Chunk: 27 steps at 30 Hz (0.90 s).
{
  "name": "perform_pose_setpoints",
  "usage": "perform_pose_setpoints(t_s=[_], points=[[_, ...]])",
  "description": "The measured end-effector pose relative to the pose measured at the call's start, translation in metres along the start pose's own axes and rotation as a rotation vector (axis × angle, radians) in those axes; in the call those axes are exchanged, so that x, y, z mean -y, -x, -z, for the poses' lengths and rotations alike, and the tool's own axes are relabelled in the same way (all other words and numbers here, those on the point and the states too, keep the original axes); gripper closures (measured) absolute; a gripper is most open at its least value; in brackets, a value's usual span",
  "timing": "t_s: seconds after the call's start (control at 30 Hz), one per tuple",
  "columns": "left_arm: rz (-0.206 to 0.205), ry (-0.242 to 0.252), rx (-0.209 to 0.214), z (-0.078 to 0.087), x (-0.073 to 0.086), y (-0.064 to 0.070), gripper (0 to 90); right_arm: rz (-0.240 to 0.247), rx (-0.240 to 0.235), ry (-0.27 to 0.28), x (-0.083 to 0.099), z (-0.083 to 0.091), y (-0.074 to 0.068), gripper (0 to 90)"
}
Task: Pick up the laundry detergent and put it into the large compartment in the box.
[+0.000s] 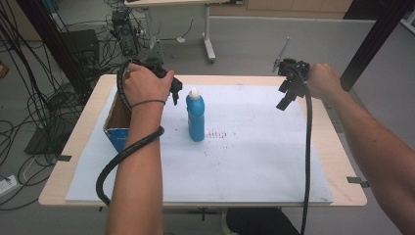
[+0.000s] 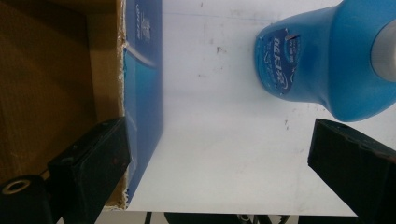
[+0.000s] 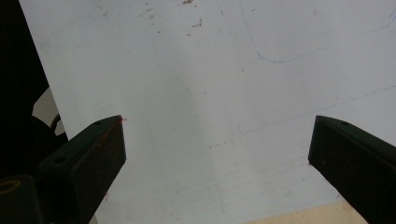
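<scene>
Left claw: the left gripper is held above the far left part of the table, jaws spread wide with nothing between them. In the left gripper view the two black jaws stand far apart over white sheet.
Right claw: the right gripper hangs over the far right part of the sheet, jaws spread wide, pinching nothing. In the right gripper view bare sheet lies between them.
Bottle: a blue bottle with a white cap stands upright on the sheet, just beside the left claw on its inner side, not touched by it. In the left gripper view the blue bottle lies beyond the right-hand jaw, label facing the camera. It is well apart from the right claw.
Box: an open cardboard box with blue outer walls sits on the other side of the left claw, partly under the person's left forearm. In the left gripper view its blue wall and brown inside sit behind the left-hand jaw.
Sheet: a white sheet covers most of the table, with faint smudges and pen lines; the table's wooden edge shows near the right claw.
Cables: a black ribbed cable trails from each claw toward the near edge.
Hands: the left hand and right hand each grip a claw from behind.
</scene>
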<state>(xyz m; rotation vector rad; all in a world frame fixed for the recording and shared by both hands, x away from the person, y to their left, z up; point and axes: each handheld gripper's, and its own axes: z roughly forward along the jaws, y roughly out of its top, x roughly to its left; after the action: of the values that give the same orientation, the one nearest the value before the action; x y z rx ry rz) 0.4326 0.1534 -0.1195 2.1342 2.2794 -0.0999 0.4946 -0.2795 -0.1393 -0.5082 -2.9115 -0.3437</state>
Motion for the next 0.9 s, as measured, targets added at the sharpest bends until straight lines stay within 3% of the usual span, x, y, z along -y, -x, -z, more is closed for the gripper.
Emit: perform_pose_setpoints(t_s=[0.43, 0.7, 0.9], points=[[0.01, -0.001, -0.005, 0.001, 0.001, 0.001, 6.3, 0.012, 0.002, -0.007, -0.002, 0.0, 0.002, 3.8], [0.022, 0.012, -0.01, 0.012, 0.004, 0.004, 6.2, 0.015, -0.002, -0.002, -0.003, -0.002, 0.004, 3.9], [0.017, 0.024, -0.016, 0.025, 0.006, 0.015, 6.2, 0.027, -0.005, 0.001, -0.004, -0.003, 0.004, 3.9]])
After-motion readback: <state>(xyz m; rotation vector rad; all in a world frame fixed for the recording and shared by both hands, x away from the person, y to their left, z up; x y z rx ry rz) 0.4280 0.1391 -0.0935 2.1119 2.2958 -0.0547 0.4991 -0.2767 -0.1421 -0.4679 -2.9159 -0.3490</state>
